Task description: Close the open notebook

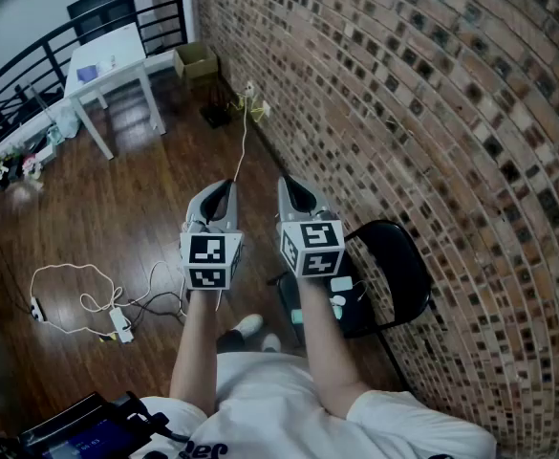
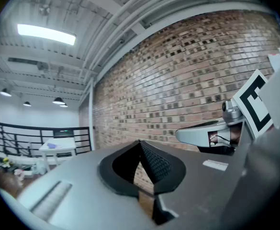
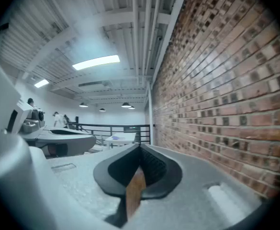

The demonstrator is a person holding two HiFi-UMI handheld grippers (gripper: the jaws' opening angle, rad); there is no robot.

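A: Where is the notebook lying?

B: I am not finding it in any view. Only a small pale thing [image 1: 88, 70] is lying on the white table [image 1: 126, 46] far off, and it is too small to tell what it is.

A: And what are the grippers doing?

B: The left gripper [image 1: 225, 187] and the right gripper [image 1: 293, 185] are pointing about level beside the brick wall [image 1: 403, 84], each with jaws closed together, carrying nothing.

A: How is the notebook going to handle?

B: I am expecting a light thing with a thin, bendable cover. I am judging the free edge of the open cover as the best hold, not the spine, and a gentle press, because pages are probably creasing easily.
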